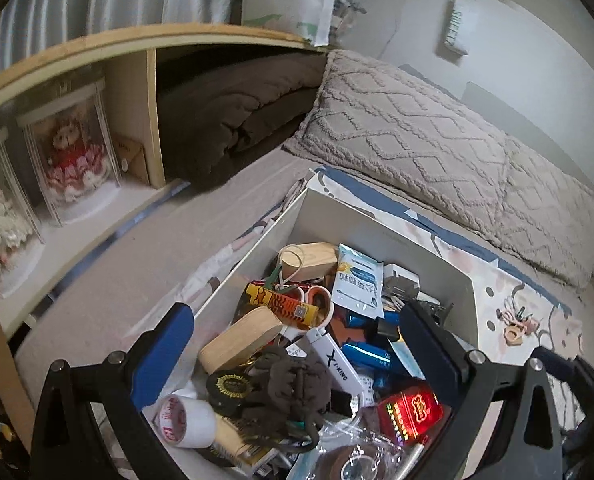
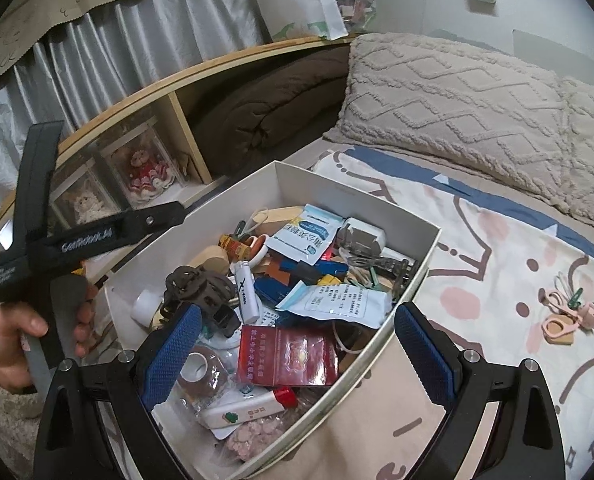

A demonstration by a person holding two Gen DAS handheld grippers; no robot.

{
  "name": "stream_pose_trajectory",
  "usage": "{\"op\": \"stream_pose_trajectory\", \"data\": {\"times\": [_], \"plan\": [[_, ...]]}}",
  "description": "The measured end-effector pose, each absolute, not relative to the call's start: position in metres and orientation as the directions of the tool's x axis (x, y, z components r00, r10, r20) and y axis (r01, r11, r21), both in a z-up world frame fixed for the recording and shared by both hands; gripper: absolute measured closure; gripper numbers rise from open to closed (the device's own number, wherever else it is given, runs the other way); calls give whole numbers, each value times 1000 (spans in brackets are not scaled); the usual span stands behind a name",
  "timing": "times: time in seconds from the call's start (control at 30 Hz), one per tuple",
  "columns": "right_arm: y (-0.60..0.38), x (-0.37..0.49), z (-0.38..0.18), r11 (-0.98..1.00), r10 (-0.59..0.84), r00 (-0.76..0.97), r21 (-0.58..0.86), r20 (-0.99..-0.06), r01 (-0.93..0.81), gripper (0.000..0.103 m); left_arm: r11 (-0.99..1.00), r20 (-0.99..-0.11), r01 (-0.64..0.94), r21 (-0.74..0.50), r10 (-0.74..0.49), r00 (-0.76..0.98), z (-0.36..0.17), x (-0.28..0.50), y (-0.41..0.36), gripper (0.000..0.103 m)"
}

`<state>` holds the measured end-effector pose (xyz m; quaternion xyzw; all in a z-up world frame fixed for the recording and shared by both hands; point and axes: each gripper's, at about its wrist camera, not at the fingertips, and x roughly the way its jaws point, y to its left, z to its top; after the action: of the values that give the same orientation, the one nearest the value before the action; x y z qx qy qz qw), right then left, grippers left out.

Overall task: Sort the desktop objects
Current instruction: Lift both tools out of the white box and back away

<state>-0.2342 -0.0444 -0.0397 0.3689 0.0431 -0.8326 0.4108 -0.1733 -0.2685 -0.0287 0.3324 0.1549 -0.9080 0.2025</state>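
Right gripper [image 2: 297, 344] spread wide, empty, over white box [image 2: 397, 216], white lighter [image 2: 245, 294] long axis running away from camera, left gripper [image 1: 297, 356] likewise wide, empty.

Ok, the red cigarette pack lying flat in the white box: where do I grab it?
Grip the red cigarette pack across its long side edges from straight above with the right gripper; it lies flat and face-up on the clutter near the white box front.

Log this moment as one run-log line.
left hand-held gripper: open, over white box | right hand-held gripper: open, over box | pink clips: on blanket
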Motion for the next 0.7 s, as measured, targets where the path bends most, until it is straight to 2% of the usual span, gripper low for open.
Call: {"op": "stream_pose_trajectory", "data": {"times": [0.1, 0.17, 0.7], "plan": [[-41, -230, -36, -668, -643, -408, 214, -648, 713, 6, -880, -647, 460, -123, -280, -709, -23, -166, -261, 0], [-38, -226, -33, -676, -637, -428, 198, -641, 710, 0, -888, -632, 448, -107, -287, -720, -19, -160, -254, 0], [-10, -196, -8, -703, -636, -506, 169, -582, 690, 0, -918, -574, 393, -52, -295, -764, 1, -116, -213, 0]]}}
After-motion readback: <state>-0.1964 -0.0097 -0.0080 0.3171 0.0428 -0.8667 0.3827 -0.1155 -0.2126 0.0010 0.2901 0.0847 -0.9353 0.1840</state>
